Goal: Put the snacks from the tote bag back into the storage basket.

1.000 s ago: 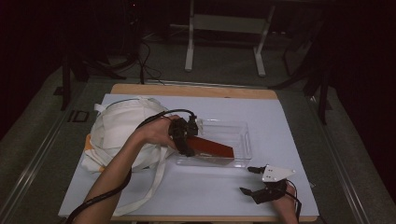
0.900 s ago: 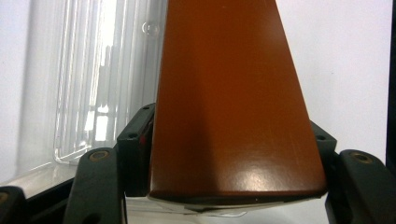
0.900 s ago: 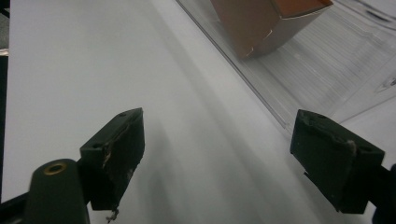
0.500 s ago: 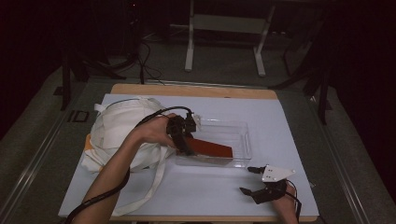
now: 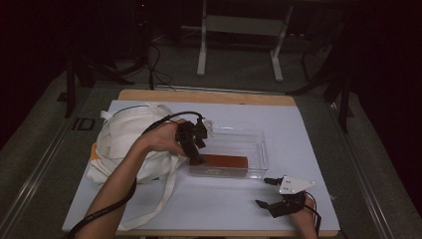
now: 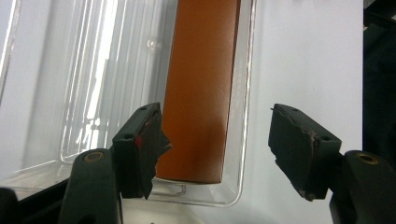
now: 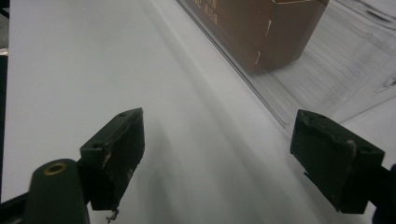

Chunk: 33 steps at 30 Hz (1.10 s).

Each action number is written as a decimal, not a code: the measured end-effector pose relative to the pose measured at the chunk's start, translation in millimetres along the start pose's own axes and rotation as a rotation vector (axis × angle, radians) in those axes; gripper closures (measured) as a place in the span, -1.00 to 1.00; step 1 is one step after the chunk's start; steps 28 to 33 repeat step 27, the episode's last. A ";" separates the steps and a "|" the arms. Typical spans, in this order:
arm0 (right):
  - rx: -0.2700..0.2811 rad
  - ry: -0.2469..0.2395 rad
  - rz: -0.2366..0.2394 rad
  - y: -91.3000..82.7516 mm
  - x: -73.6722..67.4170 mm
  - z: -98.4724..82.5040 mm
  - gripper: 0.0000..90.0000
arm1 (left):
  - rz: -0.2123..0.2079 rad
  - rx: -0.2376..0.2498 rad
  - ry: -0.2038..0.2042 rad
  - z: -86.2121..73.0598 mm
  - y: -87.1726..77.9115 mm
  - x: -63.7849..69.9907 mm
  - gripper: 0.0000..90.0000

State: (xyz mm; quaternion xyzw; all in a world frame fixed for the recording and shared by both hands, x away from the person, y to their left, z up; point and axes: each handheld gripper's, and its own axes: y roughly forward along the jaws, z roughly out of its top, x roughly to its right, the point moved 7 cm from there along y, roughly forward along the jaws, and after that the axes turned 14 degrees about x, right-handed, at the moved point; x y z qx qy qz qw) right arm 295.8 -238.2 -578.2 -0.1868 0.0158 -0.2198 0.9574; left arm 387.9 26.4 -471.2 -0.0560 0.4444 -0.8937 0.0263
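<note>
L gripper [image 6: 217, 135] jaws wide, over brown box [image 6: 201, 88] | R gripper [image 7: 217, 158] jaws wide, empty | box print prob. unreadable

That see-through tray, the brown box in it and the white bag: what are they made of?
The tray looks like clear hard plastic: glossy, ribbed floor, table visible through it. The brown box seems matte cardboard, with sharp folded edges and printed lettering in the right gripper view. The white bag looks like soft woven cloth, crumpled, with limp straps.

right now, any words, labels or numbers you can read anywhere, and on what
"ID": on the dark floor mat left of the table.
Pale print on the brown box in the clear tray: too blurred and cut off to read.
White bag, left gripper, right gripper: no text.
</note>
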 end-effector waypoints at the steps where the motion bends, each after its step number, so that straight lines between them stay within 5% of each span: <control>1: 0.000 -0.001 0.000 0.0 0.0 0.0 -0.61 | 0.005 0.004 0.000 -0.4 -1.7 0.2 -0.20; 15: 0.000 0.001 0.000 -0.1 0.1 0.0 -0.61 | 0.062 0.002 -0.007 -6.7 -10.8 -3.0 -0.19; 27: 0.001 0.001 -0.004 -0.3 0.4 0.1 -0.61 | 0.162 0.086 -0.050 -25.3 -28.8 6.2 -0.19; 33: 0.001 0.001 -0.004 -0.3 0.4 0.1 -0.61 | 0.162 0.086 -0.050 -25.3 -28.8 6.2 -0.19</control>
